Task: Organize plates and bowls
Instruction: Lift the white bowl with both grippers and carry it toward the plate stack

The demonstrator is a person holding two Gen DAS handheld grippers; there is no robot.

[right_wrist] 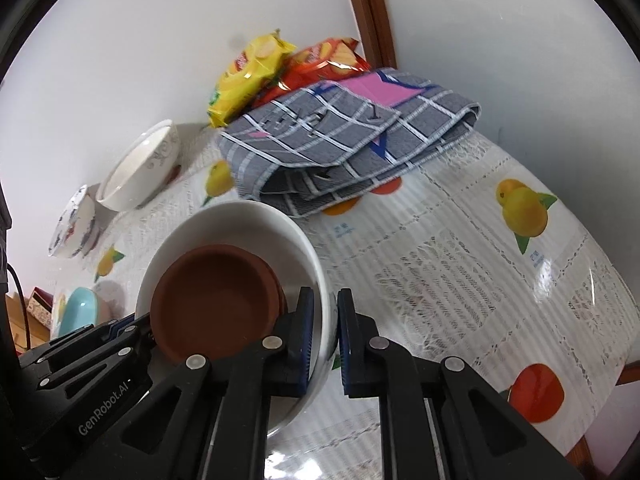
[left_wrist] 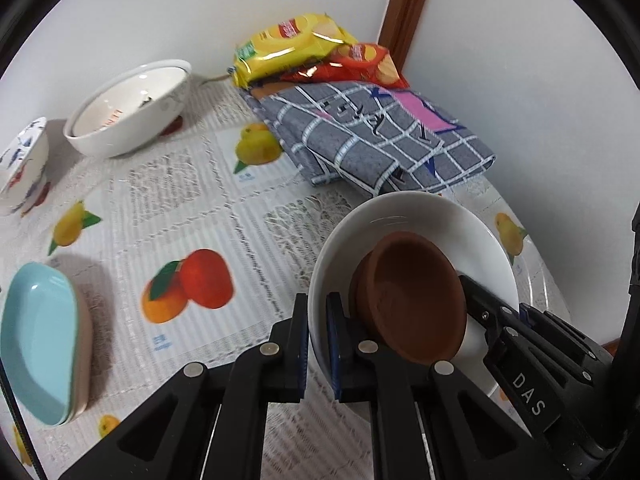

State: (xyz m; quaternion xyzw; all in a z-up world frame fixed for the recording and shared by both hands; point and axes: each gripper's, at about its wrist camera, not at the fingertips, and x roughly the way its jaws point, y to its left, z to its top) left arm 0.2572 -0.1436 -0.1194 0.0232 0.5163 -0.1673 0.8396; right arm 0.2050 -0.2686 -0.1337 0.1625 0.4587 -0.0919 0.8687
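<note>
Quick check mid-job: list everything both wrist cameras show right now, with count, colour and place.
Plain white ceramic bowl: one, white, gripped at opposite rims.
Brown clay dishes: apparently two nested, brown, inside it.
Patterned white bowl: one, by the wall.
Blue-and-red painted bowl: one, far left.
Pale blue dish: one, on a beige one.
Snack packets: two, yellow and red, in the corner.
Checked grey cloth: one, folded.
Fruit-print tablecloth: one.
Left gripper: black, shut.
Right gripper: black, shut.
</note>
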